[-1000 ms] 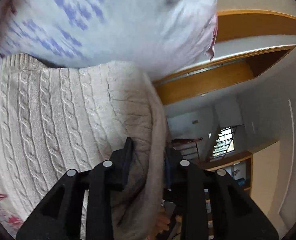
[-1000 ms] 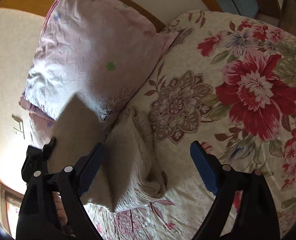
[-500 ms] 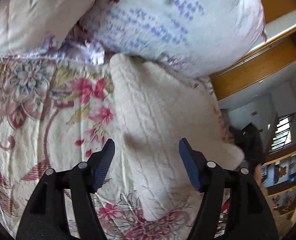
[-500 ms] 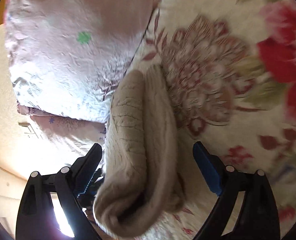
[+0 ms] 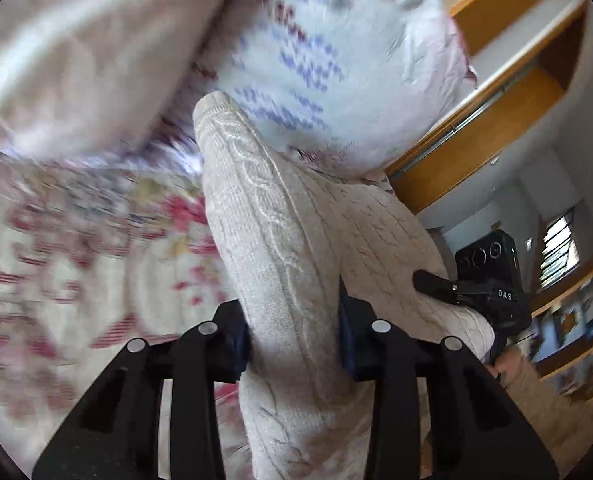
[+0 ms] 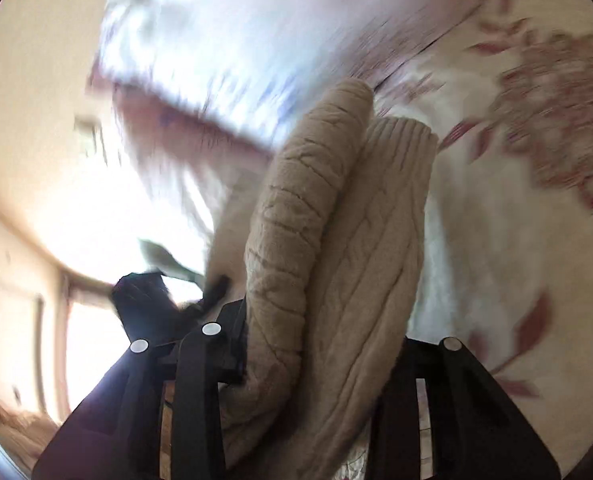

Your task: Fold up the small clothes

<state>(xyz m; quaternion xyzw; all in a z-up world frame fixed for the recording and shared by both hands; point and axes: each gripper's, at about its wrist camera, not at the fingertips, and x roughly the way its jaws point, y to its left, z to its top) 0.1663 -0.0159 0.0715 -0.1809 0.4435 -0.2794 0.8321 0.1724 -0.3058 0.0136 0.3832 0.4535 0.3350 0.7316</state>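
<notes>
A folded cream cable-knit sweater [image 5: 280,248] lies on the floral bedspread [image 5: 76,248] below the pillows. My left gripper [image 5: 294,344] is shut on one edge of the folded sweater. My right gripper [image 6: 320,344] is shut on the opposite edge of the sweater [image 6: 336,240], which fills the gap between its jaws. The right gripper [image 5: 492,292] shows in the left wrist view at the sweater's far side. The left gripper [image 6: 148,300] shows dimly in the right wrist view.
Two pillows [image 5: 336,52] rest against the headboard just behind the sweater. A wooden wardrobe [image 5: 508,92] and shelves [image 5: 576,340] stand beyond the bed. The bedspread [image 6: 536,200] extends to the right.
Both grippers were open around the folded sweater half a second ago. Now both have closed on its two edges. The views are blurred by motion.
</notes>
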